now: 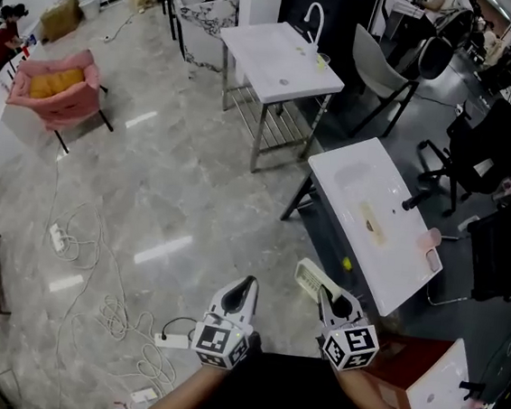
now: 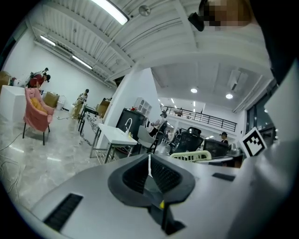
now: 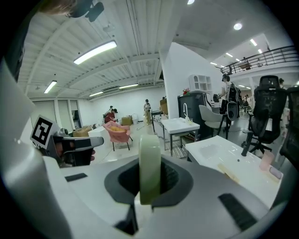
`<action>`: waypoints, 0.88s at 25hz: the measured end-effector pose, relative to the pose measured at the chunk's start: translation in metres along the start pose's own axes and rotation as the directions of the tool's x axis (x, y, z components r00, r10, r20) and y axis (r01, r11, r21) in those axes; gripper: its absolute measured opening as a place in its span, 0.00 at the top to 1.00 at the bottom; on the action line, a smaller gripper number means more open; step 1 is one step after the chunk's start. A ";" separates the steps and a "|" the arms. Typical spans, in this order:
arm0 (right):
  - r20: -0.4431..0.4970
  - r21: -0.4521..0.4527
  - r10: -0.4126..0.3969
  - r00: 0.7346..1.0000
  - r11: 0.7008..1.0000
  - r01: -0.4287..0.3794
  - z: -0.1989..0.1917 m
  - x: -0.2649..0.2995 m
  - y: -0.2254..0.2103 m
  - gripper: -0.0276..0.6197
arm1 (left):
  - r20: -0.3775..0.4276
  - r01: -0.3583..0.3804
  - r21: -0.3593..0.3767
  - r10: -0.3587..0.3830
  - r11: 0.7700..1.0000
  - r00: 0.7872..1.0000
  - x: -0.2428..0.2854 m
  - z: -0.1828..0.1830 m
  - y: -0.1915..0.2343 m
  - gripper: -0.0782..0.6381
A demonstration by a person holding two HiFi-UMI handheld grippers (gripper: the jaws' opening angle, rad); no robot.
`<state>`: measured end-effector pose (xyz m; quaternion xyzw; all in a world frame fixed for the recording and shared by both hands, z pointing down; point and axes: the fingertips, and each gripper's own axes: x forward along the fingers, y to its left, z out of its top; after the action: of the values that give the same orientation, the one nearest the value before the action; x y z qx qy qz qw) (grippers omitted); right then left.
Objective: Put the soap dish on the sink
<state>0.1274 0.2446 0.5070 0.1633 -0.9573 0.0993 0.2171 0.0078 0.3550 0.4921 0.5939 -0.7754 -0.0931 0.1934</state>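
My right gripper (image 1: 330, 299) is shut on a pale green soap dish (image 1: 310, 276), which sticks out ahead of its jaws. In the right gripper view the dish (image 3: 150, 168) stands edge-on between the pads. The nearest white sink (image 1: 358, 178) stands on a stand just ahead and to the right of the dish, with a black faucet (image 1: 415, 200) on its far side. From the right gripper the sink (image 3: 229, 161) lies ahead to the right. My left gripper (image 1: 244, 286) is beside the right one, shut and empty; its pads meet (image 2: 149, 166).
A second white sink (image 1: 275, 65) with a curved tap stands farther back. A pink chair (image 1: 57, 87) is at far left, a grey chair (image 1: 378, 71) and black office chairs (image 1: 499, 134) at right. Cables and power strips (image 1: 95, 264) lie on the marble floor.
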 end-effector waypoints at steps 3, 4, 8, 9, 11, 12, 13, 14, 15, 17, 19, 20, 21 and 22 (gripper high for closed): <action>0.005 0.005 0.003 1.000 1.000 -0.003 0.012 0.022 0.010 0.93 | -0.003 0.025 0.030 -0.025 0.999 1.000 0.005 0.011 0.016 0.87; 0.009 0.004 0.004 1.000 1.000 -0.004 0.016 0.028 0.013 0.93 | -0.002 0.030 0.032 -0.030 0.999 1.000 0.005 0.014 0.020 0.87; 0.029 0.005 0.001 1.000 1.000 -0.001 0.025 0.046 0.029 0.93 | 0.010 0.032 0.026 -0.033 0.999 0.999 0.002 0.020 0.043 0.87; 0.027 0.007 0.003 1.000 1.000 -0.003 0.025 0.049 0.033 0.93 | 0.010 0.026 0.024 -0.027 0.999 1.000 0.001 0.020 0.050 0.87; 0.012 0.003 0.007 1.000 1.000 -0.008 0.020 0.050 0.037 0.93 | 0.012 0.009 0.011 -0.009 1.000 1.000 0.000 0.020 0.059 0.87; 0.004 0.001 0.008 1.000 1.000 -0.008 0.017 0.050 0.037 0.93 | 0.016 -0.001 0.003 0.001 1.000 1.000 -0.001 0.020 0.062 0.87; -0.003 0.003 0.005 1.000 1.000 -0.005 0.015 0.050 0.035 0.93 | 0.020 -0.010 -0.003 0.010 1.000 1.000 -0.003 0.020 0.065 0.87; -0.006 0.009 0.001 1.000 1.000 -0.001 0.013 0.051 0.033 0.93 | 0.023 -0.018 -0.006 0.019 1.000 1.000 -0.004 0.020 0.069 0.87; -0.007 0.017 -0.003 1.000 1.000 0.003 0.012 0.053 0.031 0.93 | 0.024 -0.027 -0.007 0.027 1.000 0.999 -0.004 0.020 0.073 0.87; -0.003 0.025 -0.007 1.000 1.000 0.007 0.013 0.057 0.030 0.93 | 0.026 -0.045 -0.013 0.045 0.999 0.999 -0.006 0.018 0.080 0.87; 0.006 0.020 0.001 1.000 1.000 -0.001 0.014 0.060 0.032 0.93 | 0.028 -0.062 -0.023 0.063 0.998 0.998 -0.009 0.015 0.084 0.87; 0.012 0.019 0.007 1.000 1.000 -0.007 0.015 0.060 0.033 0.93 | 0.029 -0.069 -0.025 0.069 0.997 0.997 -0.010 0.015 0.084 0.87; 0.017 0.021 0.013 1.000 1.000 -0.013 0.015 0.060 0.034 0.93 | 0.028 -0.074 -0.026 0.074 0.997 0.997 -0.010 0.014 0.084 0.87; 0.020 0.025 0.018 1.000 1.000 -0.018 0.014 0.061 0.035 0.93 | 0.026 -0.077 -0.026 0.078 0.997 0.997 -0.009 0.013 0.084 0.87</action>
<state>0.0582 0.2567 0.5177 0.1584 -0.9594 0.1116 0.2049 -0.0696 0.3860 0.5095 0.5596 -0.7992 -0.1030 0.1938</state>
